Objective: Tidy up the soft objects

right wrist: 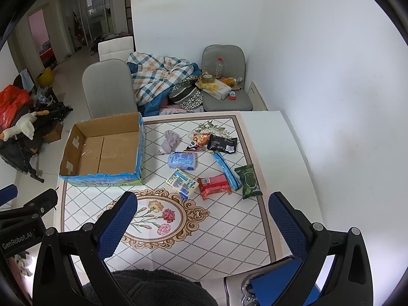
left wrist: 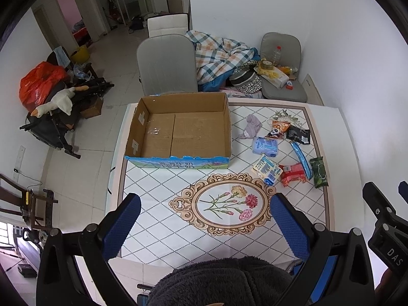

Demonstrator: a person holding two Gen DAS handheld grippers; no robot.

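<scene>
purple cloth [right wrist: 169, 141]: crumpled, lavender | lies beside cardboard box [right wrist: 107, 150]

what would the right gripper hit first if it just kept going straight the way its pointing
Probably the bare tabletop. The right gripper, open and empty, is angled down over the tiled cloth beside the flower medallion. The nearest items along that line are the red packet and yellow-blue packet; depth is unclear.

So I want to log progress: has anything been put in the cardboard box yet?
No, the cardboard box shows only its bare brown bottom, and the packets and the purple cloth lie on the table beside it.
</scene>
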